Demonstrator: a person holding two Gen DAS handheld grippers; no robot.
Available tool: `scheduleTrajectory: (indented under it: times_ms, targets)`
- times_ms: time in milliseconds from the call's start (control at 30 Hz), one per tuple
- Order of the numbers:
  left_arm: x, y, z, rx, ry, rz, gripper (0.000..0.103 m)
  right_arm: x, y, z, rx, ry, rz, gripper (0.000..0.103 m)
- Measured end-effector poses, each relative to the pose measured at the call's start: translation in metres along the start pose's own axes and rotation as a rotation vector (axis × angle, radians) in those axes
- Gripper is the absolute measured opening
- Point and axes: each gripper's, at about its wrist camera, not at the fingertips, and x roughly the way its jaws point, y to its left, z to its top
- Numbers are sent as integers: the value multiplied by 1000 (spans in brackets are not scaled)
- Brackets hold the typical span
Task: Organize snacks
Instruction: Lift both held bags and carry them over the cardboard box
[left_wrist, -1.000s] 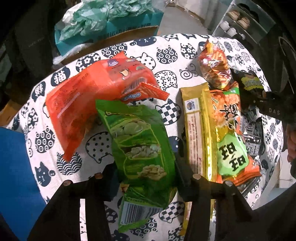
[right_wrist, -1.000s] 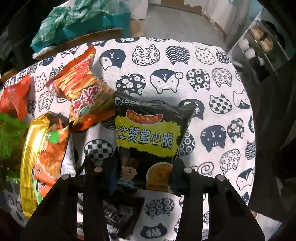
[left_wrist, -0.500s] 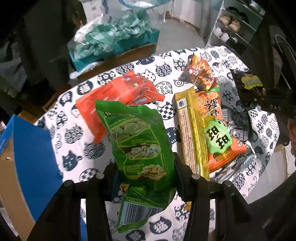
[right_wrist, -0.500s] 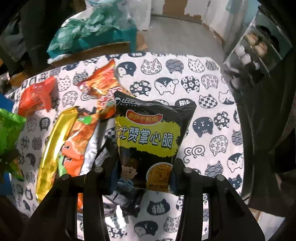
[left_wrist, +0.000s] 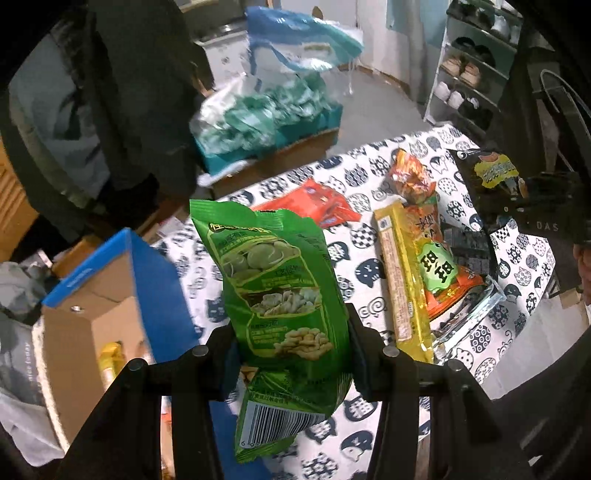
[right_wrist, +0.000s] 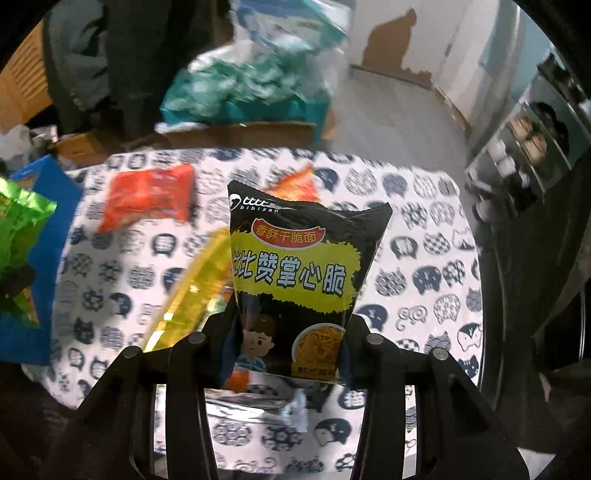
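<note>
Both packets have risen off the cat-print tablecloth (left_wrist: 373, 266) since a second ago: the left gripper (left_wrist: 291, 354) clamps the green snack bag (left_wrist: 280, 295) beside the open blue cardboard box (left_wrist: 122, 295), while the right gripper (right_wrist: 286, 350) pinches the black noodle-snack packet (right_wrist: 295, 280) above the table. Judging by this, sorting is early. The red packet (left_wrist: 314, 206), the yellow-and-orange packets (left_wrist: 413, 266) and a dark one (left_wrist: 469, 247) lie unsorted on the cloth.
</note>
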Motion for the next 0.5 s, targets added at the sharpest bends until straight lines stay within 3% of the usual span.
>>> scheduleTrajectory:
  times_ms: [500]
  targets:
    - [-46, 75, -32, -99, -58, 108, 50, -43, 100, 24, -163, -86, 99, 42]
